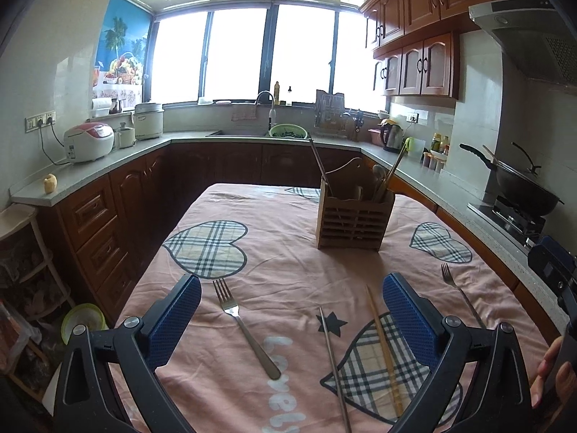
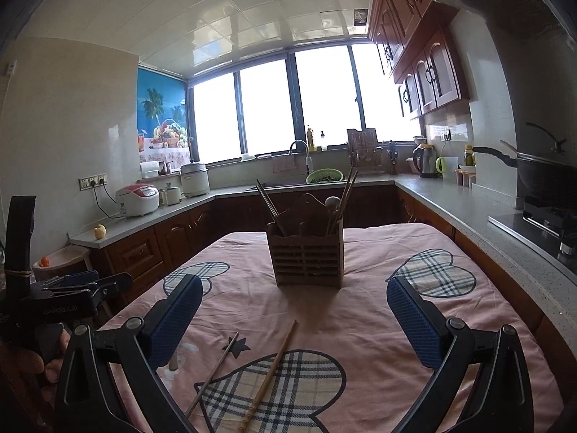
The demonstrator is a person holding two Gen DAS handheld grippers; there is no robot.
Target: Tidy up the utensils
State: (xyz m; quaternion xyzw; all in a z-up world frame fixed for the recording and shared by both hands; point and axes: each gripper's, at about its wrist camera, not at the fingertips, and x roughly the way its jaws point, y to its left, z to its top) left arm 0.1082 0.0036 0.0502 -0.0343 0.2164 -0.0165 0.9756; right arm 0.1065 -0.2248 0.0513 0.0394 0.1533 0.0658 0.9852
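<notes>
Currently both blue-padded grippers, left (image 1: 292,319) and right (image 2: 294,315), gape wide, empty. Thin wooden chopstick (image 2: 268,377) lies flat on pink cloth (image 2: 360,342), short of slatted wooden holder (image 2: 306,258); pads may skid off it.

Two forks (image 1: 245,328), two chopsticks (image 1: 384,346) flat; wooden holder (image 1: 355,222) upright, part-filled.

Lower ends of metal chopstick (image 1: 335,368) and wooden chopstick (image 1: 384,350) beyond the frame edge.
</notes>
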